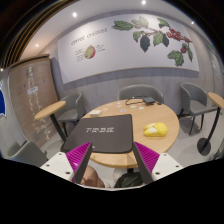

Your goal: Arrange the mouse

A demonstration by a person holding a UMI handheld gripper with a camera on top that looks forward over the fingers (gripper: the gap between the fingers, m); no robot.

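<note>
A yellow mouse (153, 129) lies on the round wooden table (170, 118), to the right of a dark mouse mat (103, 131) with white lettering. My gripper (112, 160) is above the table's near edge, well short of the mouse. Its two fingers with magenta pads (80, 155) are spread wide with nothing between them. The mat lies just ahead of the fingers, and the mouse is beyond the right finger (147, 157).
Grey chairs stand around the table: one at the left (62, 108), one behind (139, 95), one at the right (199, 103). A wall with a cherry mural (130, 40) is at the back. The floor shows below the fingers.
</note>
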